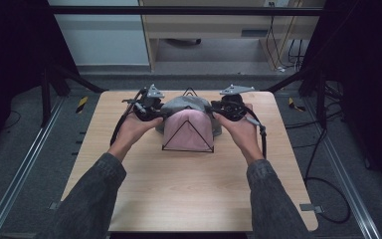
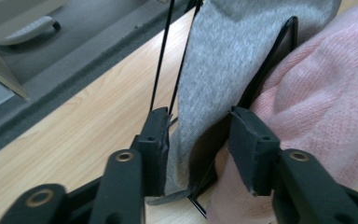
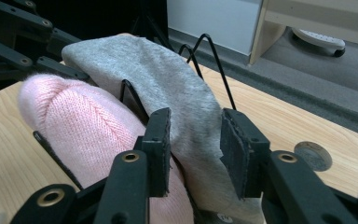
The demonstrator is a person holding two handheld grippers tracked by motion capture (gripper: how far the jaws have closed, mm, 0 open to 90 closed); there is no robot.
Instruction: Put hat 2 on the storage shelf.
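Grey knit is what both of my grippers are dealing with: a grey hat (image 1: 191, 105) draped over a black wire rack (image 1: 188, 135) in the middle of the wooden table (image 1: 189, 194), with a pink hat (image 1: 189, 130) hung on the rack just in front of it, on my side. The two hats touch along the rack's wires.

From above, my left gripper (image 1: 155, 113) sits at the left edge of the grey hat and my right gripper (image 1: 219, 112) at its right edge, each held in a hand, sleeves coming in from below.

Looking along the left gripper (image 2: 199, 140), I see its jaws parted with the grey fabric hanging between them; the cloth lies against the left pad, while the right pad stands clear of it, next to the pink knit. Nothing is pinched.

Along the right gripper (image 3: 196, 144), the jaws are likewise spread, the grey hat's edge running between them with a gap at the right pad. The pink hat bulges just beside the left jaw.
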